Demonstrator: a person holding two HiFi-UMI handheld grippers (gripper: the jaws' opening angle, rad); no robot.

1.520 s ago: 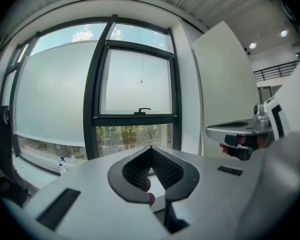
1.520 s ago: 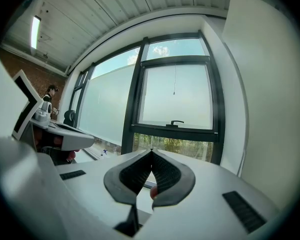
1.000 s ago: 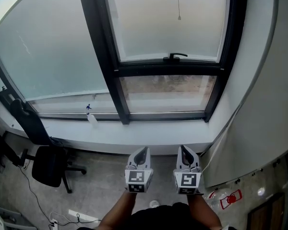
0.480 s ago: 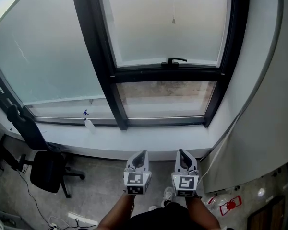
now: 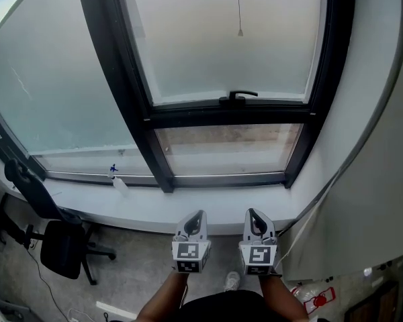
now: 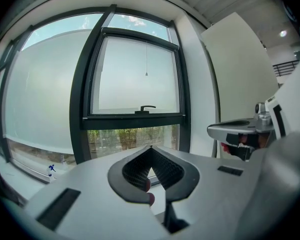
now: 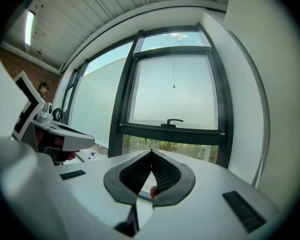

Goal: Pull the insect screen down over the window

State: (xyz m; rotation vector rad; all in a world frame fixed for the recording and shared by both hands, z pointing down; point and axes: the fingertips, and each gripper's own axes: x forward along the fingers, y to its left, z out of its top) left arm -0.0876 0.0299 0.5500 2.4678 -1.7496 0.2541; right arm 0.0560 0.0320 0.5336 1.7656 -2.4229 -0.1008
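room: dark-framed window [image 5: 235, 45] straight ahead with a frosted upper pane; greenery shows through the clear lower pane. White wall [image 5: 373, 79] to the right.
sill: white window sill [image 5: 188, 203], with a spray bottle [image 5: 118, 182] standing on its left part.
floor: grey floor [image 5: 134, 267]; a black office chair [image 5: 60, 247] is at the left, below the sill.
cord: thin pull cord [image 5: 240, 19] hangs over the upper pane, its bead end well above the window handle [image 5: 237, 96].
left gripper [image 5: 199, 215]: jaws clenched, nothing between them.
right gripper [image 5: 251, 212]: jaws clenched, empty, side by side with the left.
delta: the window fills more of the head view. The handle and sill sit lower in frame, the gripper tips overlap the sill front, and the chair has slid left.
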